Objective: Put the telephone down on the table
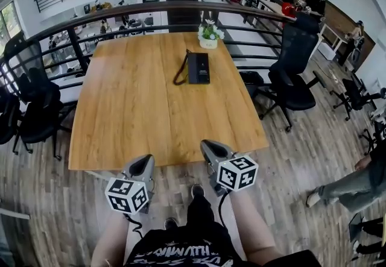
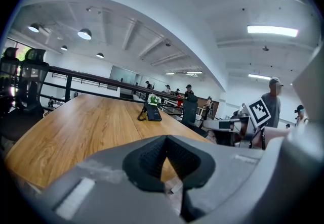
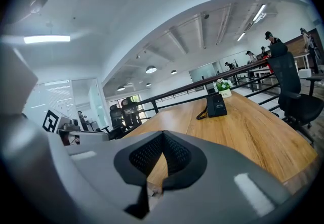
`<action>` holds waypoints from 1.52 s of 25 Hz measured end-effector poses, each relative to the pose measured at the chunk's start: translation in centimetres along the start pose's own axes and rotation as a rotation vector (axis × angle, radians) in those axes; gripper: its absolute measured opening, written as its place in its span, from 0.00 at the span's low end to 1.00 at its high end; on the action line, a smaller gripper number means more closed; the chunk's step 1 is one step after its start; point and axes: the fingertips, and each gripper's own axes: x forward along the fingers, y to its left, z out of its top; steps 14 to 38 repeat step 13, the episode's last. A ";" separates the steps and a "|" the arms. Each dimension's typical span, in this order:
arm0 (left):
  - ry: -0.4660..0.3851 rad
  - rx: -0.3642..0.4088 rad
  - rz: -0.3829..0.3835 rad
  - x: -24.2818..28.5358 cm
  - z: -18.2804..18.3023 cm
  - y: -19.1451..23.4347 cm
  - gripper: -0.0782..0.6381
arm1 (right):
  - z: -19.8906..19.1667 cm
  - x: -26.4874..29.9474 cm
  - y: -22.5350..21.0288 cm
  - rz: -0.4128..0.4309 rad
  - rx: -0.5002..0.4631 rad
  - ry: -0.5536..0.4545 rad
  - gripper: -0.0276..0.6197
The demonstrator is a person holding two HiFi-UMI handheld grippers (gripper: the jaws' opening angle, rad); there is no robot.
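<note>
A broad wooden counter [image 1: 151, 115] fills the railed mezzanine, with a black office chair [image 1: 295, 73] at its right side. At the near edge hover the left gripper [image 1: 145, 162] and right gripper [image 1: 209, 146], each with its jaws together and empty. The black telephone [image 1: 198, 67] lies flat near the far edge, just beside a small potted plant [image 1: 209, 34].

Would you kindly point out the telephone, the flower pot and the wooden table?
telephone [image 1: 198, 67]: head view, middle of its body.
flower pot [image 1: 208, 43]: head view, its white wall.
wooden table [image 1: 132, 109]: head view, bare top.
</note>
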 end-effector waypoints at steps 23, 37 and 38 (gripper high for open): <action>0.015 -0.008 -0.023 -3.0 -2.1 -0.9 0.11 | -2.1 -2.9 2.7 -0.046 0.006 -0.011 0.04; 0.015 -0.008 -0.023 -3.0 -2.1 -0.9 0.11 | -2.1 -2.9 2.7 -0.046 0.006 -0.011 0.04; 0.015 -0.008 -0.023 -3.0 -2.1 -0.9 0.11 | -2.1 -2.9 2.7 -0.046 0.006 -0.011 0.04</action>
